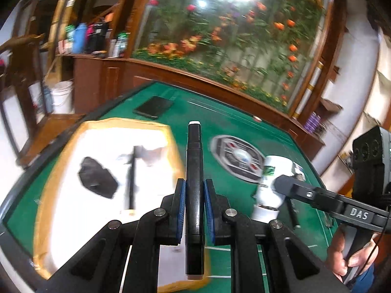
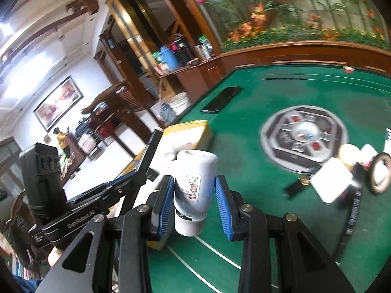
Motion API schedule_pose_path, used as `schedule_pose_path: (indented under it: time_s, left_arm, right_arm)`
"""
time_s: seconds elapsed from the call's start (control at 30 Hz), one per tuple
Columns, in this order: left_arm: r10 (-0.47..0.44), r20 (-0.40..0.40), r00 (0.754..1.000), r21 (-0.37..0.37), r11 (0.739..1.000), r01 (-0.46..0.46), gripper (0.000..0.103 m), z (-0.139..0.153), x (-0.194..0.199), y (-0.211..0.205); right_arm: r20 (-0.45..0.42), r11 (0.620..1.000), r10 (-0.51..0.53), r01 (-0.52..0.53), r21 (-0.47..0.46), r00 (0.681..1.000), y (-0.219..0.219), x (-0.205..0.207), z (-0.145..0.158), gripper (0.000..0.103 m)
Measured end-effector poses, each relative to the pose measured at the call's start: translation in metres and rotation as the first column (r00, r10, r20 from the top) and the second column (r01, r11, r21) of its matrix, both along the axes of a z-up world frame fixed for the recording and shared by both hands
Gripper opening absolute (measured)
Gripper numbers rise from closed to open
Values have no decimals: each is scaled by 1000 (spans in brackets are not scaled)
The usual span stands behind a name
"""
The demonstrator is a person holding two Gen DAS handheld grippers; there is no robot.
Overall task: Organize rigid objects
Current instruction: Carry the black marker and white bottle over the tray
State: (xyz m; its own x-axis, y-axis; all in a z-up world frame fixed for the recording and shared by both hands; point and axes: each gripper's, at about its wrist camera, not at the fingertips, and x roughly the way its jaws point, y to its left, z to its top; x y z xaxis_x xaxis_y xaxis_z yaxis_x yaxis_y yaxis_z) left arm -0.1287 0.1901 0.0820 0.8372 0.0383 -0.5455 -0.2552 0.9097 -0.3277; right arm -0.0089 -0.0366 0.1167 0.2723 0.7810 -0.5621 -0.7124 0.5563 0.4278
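My left gripper [image 1: 194, 196] is shut on a long black marker [image 1: 194, 171] with pale ends, held lengthwise above the yellow-rimmed white tray [image 1: 61, 161]. A black lump [image 1: 97, 178] and a thin black stick [image 1: 132, 178] lie in the tray. My right gripper [image 2: 195, 197] is shut on a white bottle [image 2: 194, 185] with a printed label, cap toward the camera. In the left wrist view that white bottle [image 1: 271, 180] and the right gripper [image 1: 275, 185] hover right of the tray. The left gripper [image 2: 144, 168] with its marker [image 2: 154, 146] appears at left in the right wrist view.
The green felt table [image 2: 244, 171] has a round grey control panel [image 2: 303, 141] at its centre and a dark phone [image 2: 222, 99] toward the far edge. White boxes [image 2: 332, 183] and dark items lie at the right. A wooden cabinet [image 1: 97, 78] and white bucket [image 1: 62, 96] stand beyond.
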Motion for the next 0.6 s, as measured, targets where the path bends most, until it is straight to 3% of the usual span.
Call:
schedule_pose_path:
  time_s: [0.33,0.6]
  left_arm:
    - [154,-79,985,-71,985,-159,15,-38,-32,67]
    - [165,-125,978,-69,982,-174,15,-54,-31,72]
  right_arm:
    - [-13,988,145,-146,-47,989,85,-31,-7,34]
    - [-88,969,189,-200,-148,978,134,-39,-40,33]
